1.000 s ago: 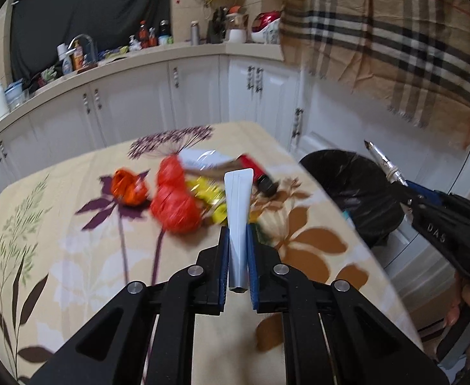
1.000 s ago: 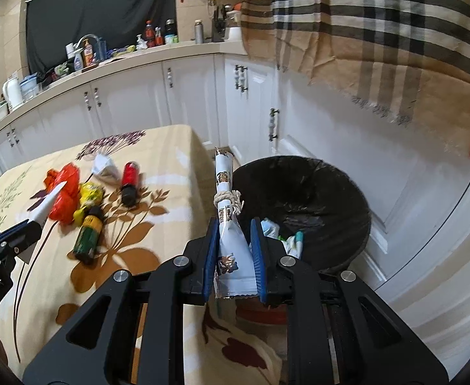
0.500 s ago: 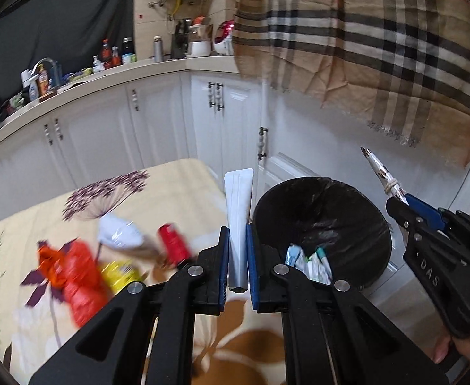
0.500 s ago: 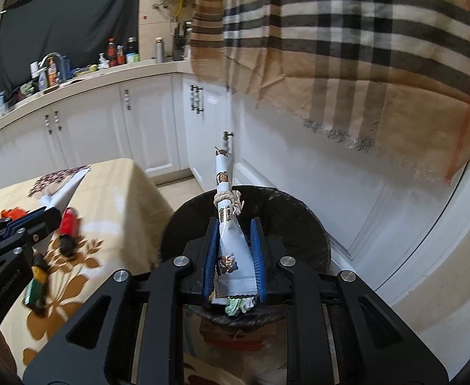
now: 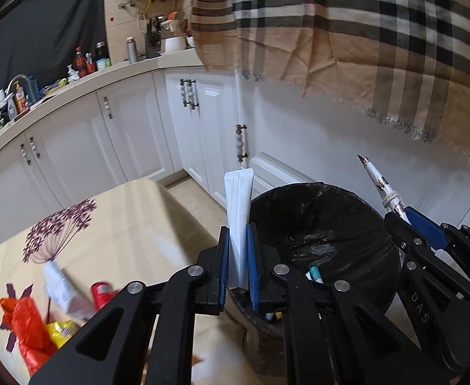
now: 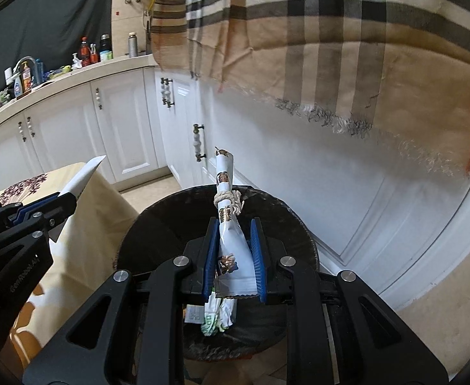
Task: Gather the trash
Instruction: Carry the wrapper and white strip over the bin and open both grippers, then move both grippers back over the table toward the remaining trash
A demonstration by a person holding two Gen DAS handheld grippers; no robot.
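Holding trash in both hands right now. Our left claw is clamped tight on a flat white tube, which sticks straight up out of the blue pads. Our right claw is squeezed shut on a rolled white wrapper with brown print and a bit of twine knotted round its middle.

From the right wrist view, that wrapper sits right above the black-bagged trash bin, and we can see some green and white packets lying down inside it. From the left wrist view, the white tube lines up with the bin's near left rim, just past the edge of the tabletop with its floral cloth.

Left on the tabletop, at the lower left of that view: a crumpled red bag, a yellow wrapper, a red can and a white tube, all a bit blurry. White kitchen cabinets run behind, and a plaid cloth hangs above the bin.
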